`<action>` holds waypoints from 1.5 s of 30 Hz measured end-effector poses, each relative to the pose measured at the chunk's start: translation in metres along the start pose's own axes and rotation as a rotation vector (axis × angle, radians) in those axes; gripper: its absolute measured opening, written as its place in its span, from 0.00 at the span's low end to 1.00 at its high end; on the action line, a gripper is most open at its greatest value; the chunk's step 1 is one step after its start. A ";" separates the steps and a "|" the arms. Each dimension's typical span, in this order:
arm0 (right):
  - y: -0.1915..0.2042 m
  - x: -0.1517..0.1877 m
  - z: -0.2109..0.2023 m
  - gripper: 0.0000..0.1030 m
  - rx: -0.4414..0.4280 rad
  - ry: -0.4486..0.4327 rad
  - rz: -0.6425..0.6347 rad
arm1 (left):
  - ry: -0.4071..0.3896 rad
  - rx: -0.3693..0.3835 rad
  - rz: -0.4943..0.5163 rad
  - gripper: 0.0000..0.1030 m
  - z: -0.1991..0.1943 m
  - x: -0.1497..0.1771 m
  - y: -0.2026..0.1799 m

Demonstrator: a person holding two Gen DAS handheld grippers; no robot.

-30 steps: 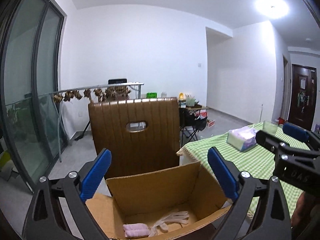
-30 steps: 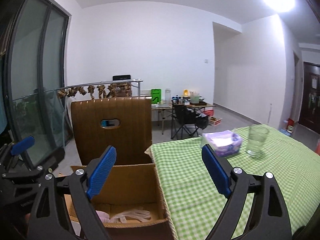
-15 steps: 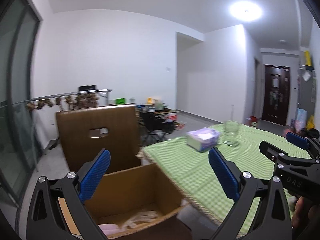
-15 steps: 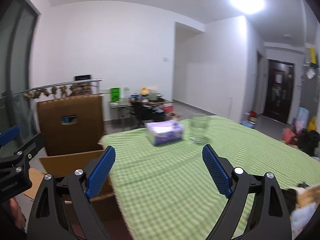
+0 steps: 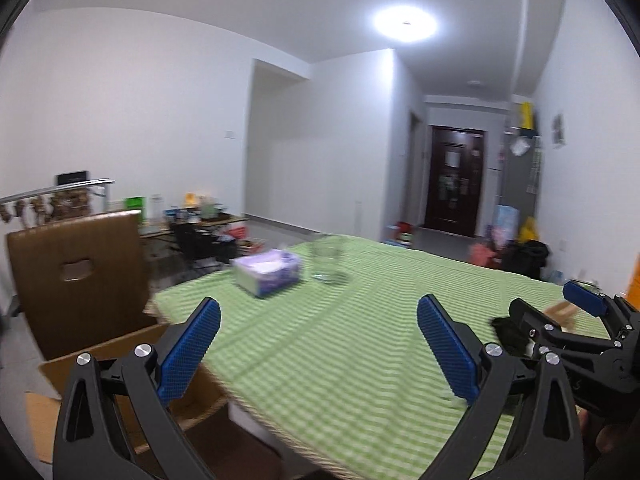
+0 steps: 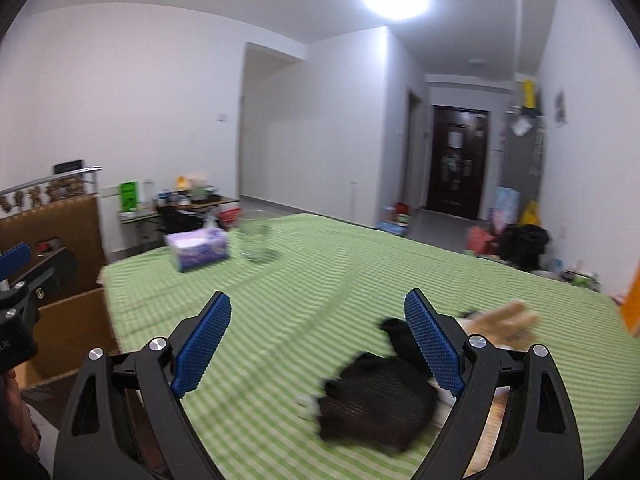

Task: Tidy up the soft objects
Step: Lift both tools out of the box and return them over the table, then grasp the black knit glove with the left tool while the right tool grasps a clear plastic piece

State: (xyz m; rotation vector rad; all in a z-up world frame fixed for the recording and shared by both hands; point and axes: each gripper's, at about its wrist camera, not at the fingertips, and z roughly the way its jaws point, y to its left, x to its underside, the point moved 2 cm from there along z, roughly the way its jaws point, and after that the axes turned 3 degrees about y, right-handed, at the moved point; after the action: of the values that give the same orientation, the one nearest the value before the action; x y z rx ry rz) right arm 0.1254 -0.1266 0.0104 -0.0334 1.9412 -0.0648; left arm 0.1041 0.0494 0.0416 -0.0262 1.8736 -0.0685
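1. One dark soft object lies on the desk, on the green checked cloth, at the near right side. It is blurred; its exact kind cannot be told. A tan soft object lies just beyond it to the right.
2. The dark soft object sits low and right of centre between the fingers of the right tool, partly behind the right fingertip. Its long axis appears to run from lower left to upper right, toward that fingertip.
3. The right tool is released: its jaws stand wide apart and grasp nothing. No pad touches the object.
4. The left tool is also released, jaws wide, nothing between them. It points over bare cloth, with the objects off to its right, behind the right tool.
5. Judgement: the right hand is the nearer one. The coming move calls for a shift to the right and downward, so that the object lies midway between the pads.
6. The cardboard box stands open off the left edge of the desk, in front of a brown chair. It is well apart from the objects and is the likely destination.
7. A tissue box and a drinking glass stand at the far left of the desk, close together.
8. The room has white walls, a ceiling lamp, and a dark door at the end of a corridor.
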 end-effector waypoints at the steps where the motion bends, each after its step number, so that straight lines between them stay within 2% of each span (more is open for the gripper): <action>1: -0.003 0.002 -0.005 0.83 0.022 0.000 0.003 | 0.003 0.021 0.006 0.93 0.000 0.000 -0.004; 5: -0.034 0.019 -0.027 0.86 0.151 0.025 0.022 | 0.003 0.101 0.027 0.93 -0.006 0.006 -0.026; 10: -0.067 0.042 -0.051 0.86 0.264 0.071 0.066 | 0.015 0.166 0.036 0.93 -0.011 0.016 -0.042; 18: -0.096 0.059 -0.069 0.86 0.323 0.101 0.118 | 0.040 0.198 0.047 0.93 -0.011 0.019 -0.054; 29: -0.110 0.069 -0.067 0.86 0.305 0.137 0.144 | 0.084 0.217 0.075 0.93 -0.002 0.027 -0.065; 31: -0.114 0.074 -0.062 0.86 0.300 0.154 0.150 | 0.135 0.258 0.104 0.93 0.008 0.037 -0.073; 34: -0.122 0.087 -0.051 0.86 0.291 0.196 0.171 | 0.256 0.322 0.137 0.93 0.028 0.057 -0.088; 39: -0.136 0.098 -0.033 0.86 0.273 0.252 0.201 | 0.323 0.346 0.171 0.93 0.058 0.075 -0.113; 41: -0.142 0.099 -0.027 0.85 0.253 0.271 0.222 | 0.370 0.379 0.174 0.93 0.075 0.080 -0.125; 42: -0.145 0.100 -0.023 0.80 0.244 0.278 0.232 | 0.390 0.387 0.174 0.93 0.081 0.082 -0.130; 43: -0.147 0.101 -0.020 0.69 0.232 0.285 0.240 | 0.418 0.393 0.173 0.93 0.090 0.086 -0.136; 45: -0.148 0.104 -0.012 0.57 0.198 0.309 0.257 | 0.446 0.397 0.177 0.93 0.103 0.089 -0.145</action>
State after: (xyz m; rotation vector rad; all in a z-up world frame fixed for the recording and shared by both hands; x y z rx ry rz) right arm 0.0753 -0.2800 -0.0729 0.3765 2.2223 -0.0958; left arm 0.1733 -0.1034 -0.0655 0.4608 2.2652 -0.3456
